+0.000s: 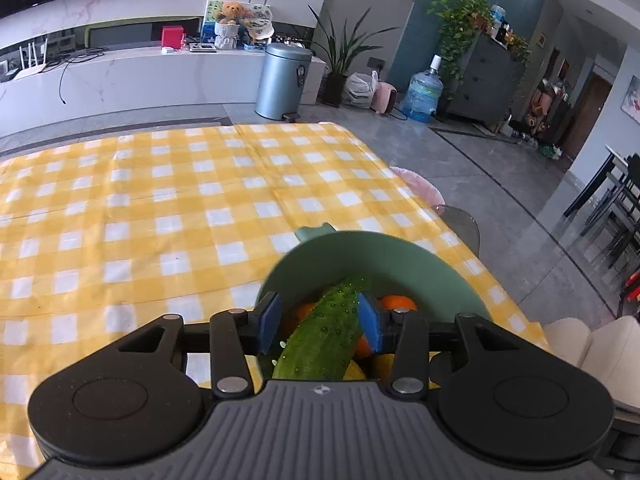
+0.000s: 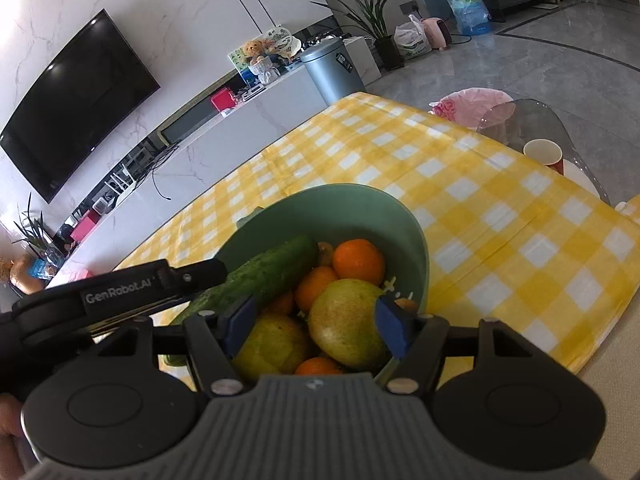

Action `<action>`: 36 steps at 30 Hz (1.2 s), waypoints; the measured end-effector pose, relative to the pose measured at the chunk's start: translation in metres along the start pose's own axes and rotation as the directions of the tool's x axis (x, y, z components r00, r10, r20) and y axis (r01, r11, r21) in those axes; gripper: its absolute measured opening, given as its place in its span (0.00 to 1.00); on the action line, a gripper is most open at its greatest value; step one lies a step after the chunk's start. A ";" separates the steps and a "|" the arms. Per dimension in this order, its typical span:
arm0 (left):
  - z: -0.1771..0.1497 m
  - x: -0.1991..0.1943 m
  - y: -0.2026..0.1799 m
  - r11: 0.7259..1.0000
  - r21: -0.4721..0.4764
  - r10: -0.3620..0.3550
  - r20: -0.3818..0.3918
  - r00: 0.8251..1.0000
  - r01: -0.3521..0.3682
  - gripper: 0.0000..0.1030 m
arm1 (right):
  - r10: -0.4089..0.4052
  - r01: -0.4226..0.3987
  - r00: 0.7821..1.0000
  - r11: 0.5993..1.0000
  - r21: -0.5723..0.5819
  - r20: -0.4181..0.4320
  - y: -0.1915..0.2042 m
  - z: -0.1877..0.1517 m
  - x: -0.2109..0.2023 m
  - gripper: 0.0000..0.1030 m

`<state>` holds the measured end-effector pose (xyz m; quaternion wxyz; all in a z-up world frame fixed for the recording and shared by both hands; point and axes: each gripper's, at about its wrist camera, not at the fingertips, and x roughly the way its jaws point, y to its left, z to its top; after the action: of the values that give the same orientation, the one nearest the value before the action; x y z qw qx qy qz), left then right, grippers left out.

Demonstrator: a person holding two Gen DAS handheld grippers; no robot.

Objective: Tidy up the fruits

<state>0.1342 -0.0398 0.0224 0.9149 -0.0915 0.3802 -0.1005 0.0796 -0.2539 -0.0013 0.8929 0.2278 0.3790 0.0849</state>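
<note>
Green cucumber (image 1: 320,332) between left tongs (image 1: 320,322), over bowl (image 1: 384,256)

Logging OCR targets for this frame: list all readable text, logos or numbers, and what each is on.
"GenRobot.AI": white lettering on the black arm of the left gripper, seen from the right wrist view.
Small emblem, no letters: on the grey ribbed housing in each wrist view.
Label on the grey bin: too blurred to read.
Label on the water jug: too small to read.
</note>
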 end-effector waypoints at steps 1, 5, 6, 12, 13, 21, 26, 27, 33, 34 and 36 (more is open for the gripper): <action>0.001 -0.004 0.001 1.000 -0.005 0.001 0.003 1.000 -0.001 0.51 | -0.001 0.001 1.000 1.000 -0.002 0.001 0.001 0.000 -0.001 0.62; 0.001 -0.026 -0.005 0.999 0.026 0.035 0.034 0.999 -0.036 0.60 | -0.002 0.002 1.000 1.000 -0.017 -0.020 0.006 0.001 -0.007 0.62; 0.000 -0.033 -0.009 0.998 0.036 0.049 0.045 0.998 -0.050 0.70 | 0.012 -0.013 0.999 1.000 -0.021 -0.035 0.008 0.002 -0.010 0.62; -0.011 -0.063 -0.032 0.990 0.060 0.124 0.007 0.992 -0.124 0.92 | -0.110 0.088 0.988 0.977 -0.192 -0.108 0.032 -0.004 -0.024 0.78; -0.016 -0.065 -0.038 0.987 0.074 0.144 -0.004 0.990 -0.144 0.92 | -0.139 0.108 0.980 0.973 -0.206 -0.141 0.033 -0.005 -0.024 0.78; -0.049 -0.077 -0.059 0.973 0.069 0.227 -0.069 0.971 -0.222 0.83 | -0.274 0.197 0.935 0.930 -0.311 -0.226 0.036 -0.021 -0.051 0.81; -0.060 -0.080 -0.067 0.973 0.070 0.228 -0.101 0.968 -0.222 0.80 | -0.304 0.214 0.924 0.914 -0.345 -0.233 0.034 -0.035 -0.066 0.81; -0.061 -0.081 -0.068 0.973 0.064 0.228 -0.105 0.968 -0.222 0.80 | -0.305 0.216 0.924 0.913 -0.346 -0.229 0.034 -0.037 -0.069 0.81; -0.060 -0.087 -0.069 0.976 0.051 0.215 -0.105 0.971 -0.211 0.80 | -0.316 0.230 0.926 0.907 -0.351 -0.208 0.039 -0.038 -0.080 0.81; -0.060 -0.088 -0.068 0.977 0.047 0.214 -0.104 0.971 -0.210 0.81 | -0.316 0.231 0.927 0.906 -0.354 -0.202 0.040 -0.038 -0.082 0.81; -0.060 -0.089 -0.069 0.977 0.034 0.214 -0.100 0.972 -0.212 0.81 | -0.316 0.234 0.929 0.905 -0.355 -0.193 0.041 -0.035 -0.082 0.81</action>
<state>0.0217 -0.0892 0.0579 0.9005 -0.0342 0.4333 -0.0106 -0.0021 -0.2325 0.0488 0.8671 0.0089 0.4959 0.0462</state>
